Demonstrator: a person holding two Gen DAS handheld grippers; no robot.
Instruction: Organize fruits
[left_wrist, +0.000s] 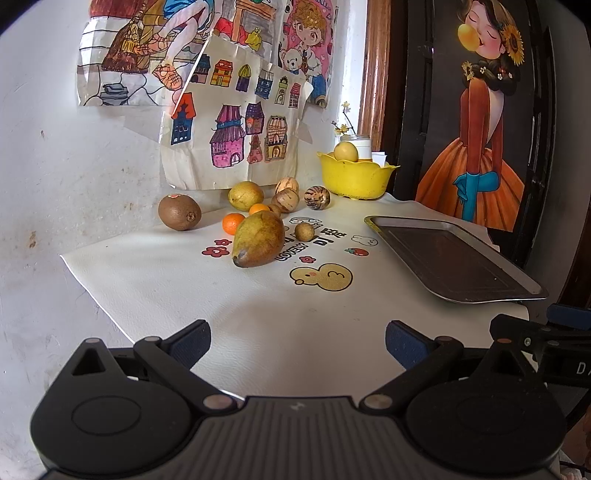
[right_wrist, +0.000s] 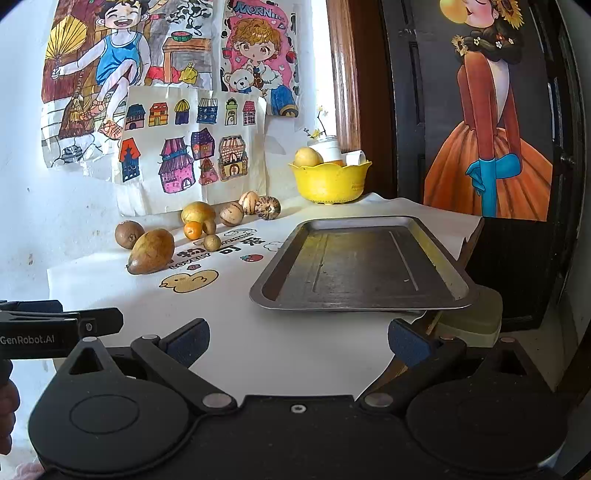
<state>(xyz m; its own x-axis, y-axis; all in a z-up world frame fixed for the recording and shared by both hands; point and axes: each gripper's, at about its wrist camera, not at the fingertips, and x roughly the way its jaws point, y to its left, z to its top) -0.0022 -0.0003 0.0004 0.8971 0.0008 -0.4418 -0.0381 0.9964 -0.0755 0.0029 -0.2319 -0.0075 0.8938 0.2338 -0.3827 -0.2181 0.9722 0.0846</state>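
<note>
I hold both grippers, left (left_wrist: 297, 341) and right (right_wrist: 297, 341), fingers wide apart and empty, above the mat (left_wrist: 221, 314). Fruits (left_wrist: 257, 238) cluster far left; tray (right_wrist: 364, 264) sits right.

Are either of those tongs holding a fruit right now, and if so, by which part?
No, nothing is held. The left tongs and the right tongs are both open, short of the fruit. The pear lies untouched on the mat.

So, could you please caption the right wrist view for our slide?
Open right gripper faces an empty metal tray, with loose fruits beside a yellow bowl.
</note>
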